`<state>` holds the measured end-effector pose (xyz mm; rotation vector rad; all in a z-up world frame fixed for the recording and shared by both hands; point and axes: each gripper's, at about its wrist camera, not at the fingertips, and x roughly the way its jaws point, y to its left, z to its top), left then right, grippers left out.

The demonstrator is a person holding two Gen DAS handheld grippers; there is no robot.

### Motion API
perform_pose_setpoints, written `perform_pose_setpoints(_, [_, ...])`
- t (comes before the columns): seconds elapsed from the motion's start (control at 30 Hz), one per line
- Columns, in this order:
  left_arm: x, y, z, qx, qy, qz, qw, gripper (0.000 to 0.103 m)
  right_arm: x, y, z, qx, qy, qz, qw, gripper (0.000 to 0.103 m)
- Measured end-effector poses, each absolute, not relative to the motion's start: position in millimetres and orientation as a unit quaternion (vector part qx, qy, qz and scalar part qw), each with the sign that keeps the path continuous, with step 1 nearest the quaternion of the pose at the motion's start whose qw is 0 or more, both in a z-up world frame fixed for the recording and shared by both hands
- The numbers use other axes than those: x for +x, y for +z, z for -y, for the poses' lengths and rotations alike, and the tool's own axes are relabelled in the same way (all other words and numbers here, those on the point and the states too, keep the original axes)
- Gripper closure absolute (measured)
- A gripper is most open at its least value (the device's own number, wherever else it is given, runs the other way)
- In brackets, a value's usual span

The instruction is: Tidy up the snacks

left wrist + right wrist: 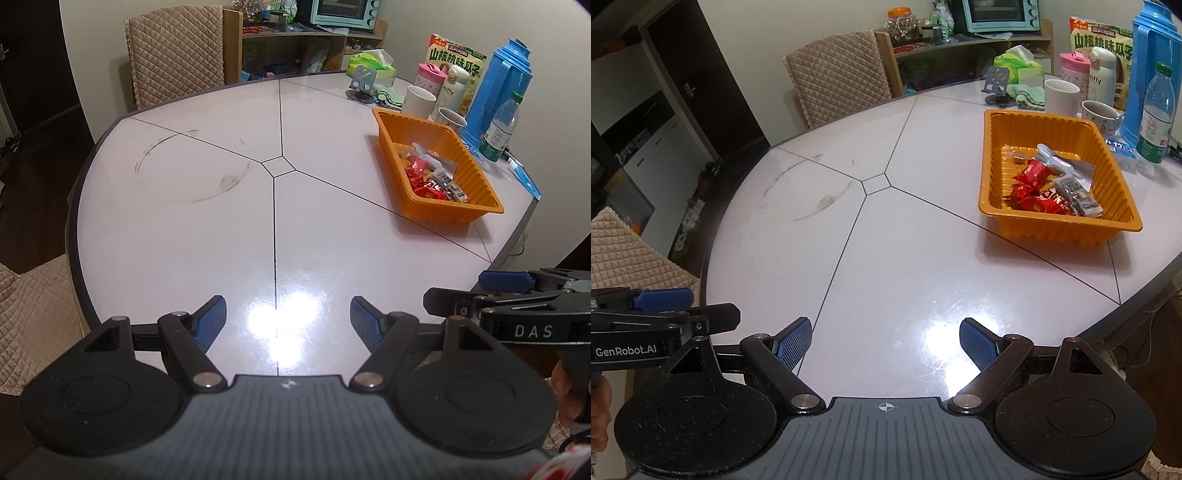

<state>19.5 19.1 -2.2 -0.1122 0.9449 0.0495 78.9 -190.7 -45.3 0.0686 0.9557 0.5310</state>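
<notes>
Left wrist view: left claw [288, 319] hangs over the near edge of the white bench [221, 229], jaws spread apart, nothing between them. Right claw [885, 341] beside it, also spread wide and empty. Orange tray [993, 162] sits well apart from both, toward the far right of the bench. Snacks lie inside it: red packets [1034, 173], a silver pouch [1060, 160], small dark-printed packets [1078, 194]. Behind the tray: white cup [1061, 96], blue flask [1152, 74], water bottle [1156, 114], tissue pack [1019, 64].
</notes>
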Motion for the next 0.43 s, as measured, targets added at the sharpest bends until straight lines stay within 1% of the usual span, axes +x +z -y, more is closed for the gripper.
perform_pose_setpoints(0.43, [40,-7,-8,-0.060,0.026,-0.459,0.886,0.031,94,-48,201,0.031,0.255,-0.460,0.850,0.016])
